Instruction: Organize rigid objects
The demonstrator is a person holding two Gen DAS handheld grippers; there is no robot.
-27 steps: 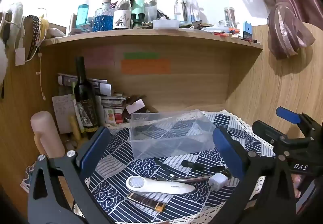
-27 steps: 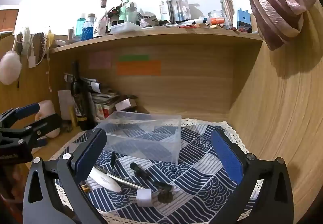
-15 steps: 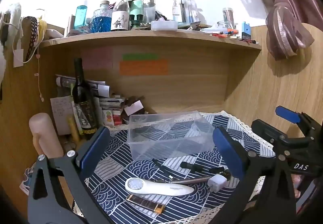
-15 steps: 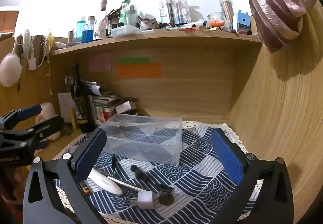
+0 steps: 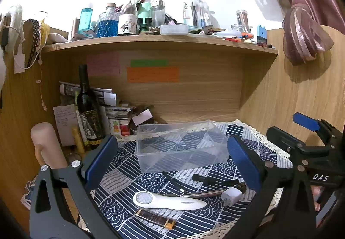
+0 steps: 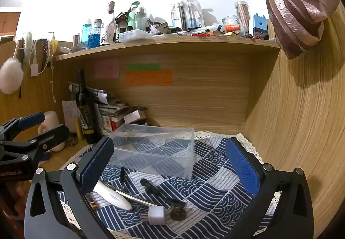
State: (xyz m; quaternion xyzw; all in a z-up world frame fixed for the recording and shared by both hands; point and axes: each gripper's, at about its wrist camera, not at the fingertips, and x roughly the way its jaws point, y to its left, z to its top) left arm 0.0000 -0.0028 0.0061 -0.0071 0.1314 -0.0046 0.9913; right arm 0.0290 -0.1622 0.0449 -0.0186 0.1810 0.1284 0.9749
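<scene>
An empty clear plastic box (image 5: 181, 146) (image 6: 154, 150) stands on a blue patterned cloth (image 5: 120, 176) (image 6: 217, 176). In front of it lie a white handheld device (image 5: 170, 201) (image 6: 113, 196), a white plug adapter (image 5: 231, 196) (image 6: 156, 215), a black pen (image 5: 212, 178) (image 6: 149, 187), a metal rod (image 5: 200, 193) (image 6: 138, 198), a dark lighter (image 5: 155, 218) and a coin (image 6: 177, 215). My left gripper (image 5: 172, 163) is open above the items. My right gripper (image 6: 170, 165) is open and empty, also above them.
A dark wine bottle (image 5: 88, 112) (image 6: 85, 109), stacked papers and small boxes (image 5: 116, 116) fill the back left corner. A pink cylinder (image 5: 46, 146) stands at the left. A wooden shelf (image 5: 159, 42) with several bottles hangs overhead. A wooden wall (image 6: 301, 131) closes the right side.
Both views have shifted slightly; the box and items sit a little further left and lower in the left wrist view. Nothing was gripped or moved on the cloth.
</scene>
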